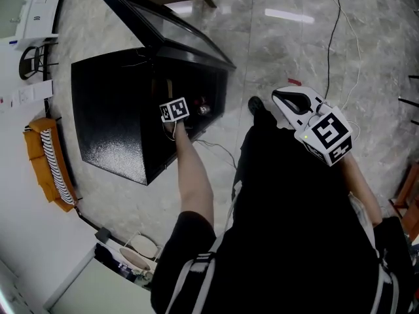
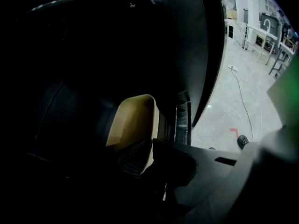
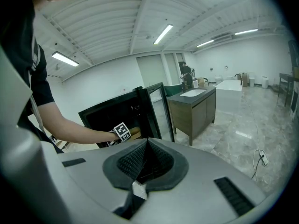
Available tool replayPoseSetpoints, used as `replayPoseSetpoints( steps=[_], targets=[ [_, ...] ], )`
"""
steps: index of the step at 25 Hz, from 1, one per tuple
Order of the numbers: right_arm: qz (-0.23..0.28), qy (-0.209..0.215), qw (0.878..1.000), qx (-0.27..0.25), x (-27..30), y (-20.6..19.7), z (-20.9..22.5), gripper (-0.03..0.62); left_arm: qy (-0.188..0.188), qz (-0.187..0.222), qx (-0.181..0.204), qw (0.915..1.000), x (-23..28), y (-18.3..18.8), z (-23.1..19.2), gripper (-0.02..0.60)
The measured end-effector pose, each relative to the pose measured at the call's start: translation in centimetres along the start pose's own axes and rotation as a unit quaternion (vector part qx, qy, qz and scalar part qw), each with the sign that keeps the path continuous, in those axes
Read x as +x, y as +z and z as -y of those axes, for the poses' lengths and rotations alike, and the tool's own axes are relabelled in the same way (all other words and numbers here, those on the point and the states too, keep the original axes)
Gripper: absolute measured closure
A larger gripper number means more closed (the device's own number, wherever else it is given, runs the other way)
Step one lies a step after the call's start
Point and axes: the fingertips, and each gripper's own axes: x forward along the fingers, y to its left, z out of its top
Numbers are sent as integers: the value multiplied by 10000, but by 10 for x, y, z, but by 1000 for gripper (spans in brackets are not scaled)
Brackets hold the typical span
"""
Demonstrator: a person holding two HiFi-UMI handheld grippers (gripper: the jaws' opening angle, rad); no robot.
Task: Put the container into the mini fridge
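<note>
Container (image 2: pixel 133 122) clamped by left tool (image 2: pixel 148 158) in mini fridge (image 1: pixel 111 120), grip hidden from head view, right tool (image 3: pixel 144 148) clenched

The container (image 2: pixel 133 122) is a beige, thin-walled open tub. It sits inside the dark interior of the mini fridge (image 1: pixel 121 120), with its lower wall pinched by the left gripper (image 2: pixel 147 154). The mini fridge is a black box at 10 o'clock in the head view, and its glass door (image 1: pixel 167 25) stands open toward 12 o'clock.

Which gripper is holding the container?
The left gripper, inside the mini fridge, jaws shut on the beige container; the right gripper is shut on nothing, outside.
</note>
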Motion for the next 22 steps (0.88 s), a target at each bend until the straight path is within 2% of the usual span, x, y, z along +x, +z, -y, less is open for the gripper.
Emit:
replayPoseSetpoints(
  steps=[6,13,17,22],
  targets=[
    [-36,91,9999,-43,-30,1,31,576,197,-145,-22,9997,-14,-2,2,543],
    [95,362,9992,-159,-53,6,55,576,440,91,-298,9985,-67,12,26,543],
    [311,656,9967,-373,-64,18,69,576,683,497,-701,9940,-116,31,37,543],
    [455,987,9919,-651,-87,22,85,576,969,1098,-721,9866,-192,56,68,543]
  ],
)
